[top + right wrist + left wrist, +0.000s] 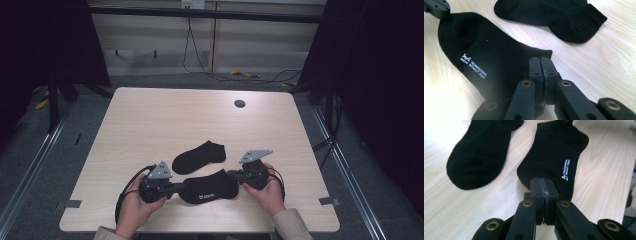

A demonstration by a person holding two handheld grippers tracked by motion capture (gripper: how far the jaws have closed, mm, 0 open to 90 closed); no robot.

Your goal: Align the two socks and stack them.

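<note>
Both my grippers lie low at the near edge of the table (150,115), each pinching an end of the near sock (209,188), the one with white lettering, which lies flat on the wood between them. My left gripper (176,188) has its jaws pressed together on that sock's rounded end, as the left gripper view shows (545,185); my right gripper (233,175) is clamped just as tight on the corner of the opposite end (541,65). My hands cup the gripper bodies from below, sleeves just entering at the bottom, cables looping beside each wrist. Just beyond the held sock lies a second sock (199,156), plain black, flat and slightly angled, close to the first but apart from it; nothing sits on top of either. Farther back, a small dark grommet (240,103) marks the table's far side, well apart from the work. Behind the table a cable (220,76) trails across grey floor, and dark curtains hang to either side.
</note>
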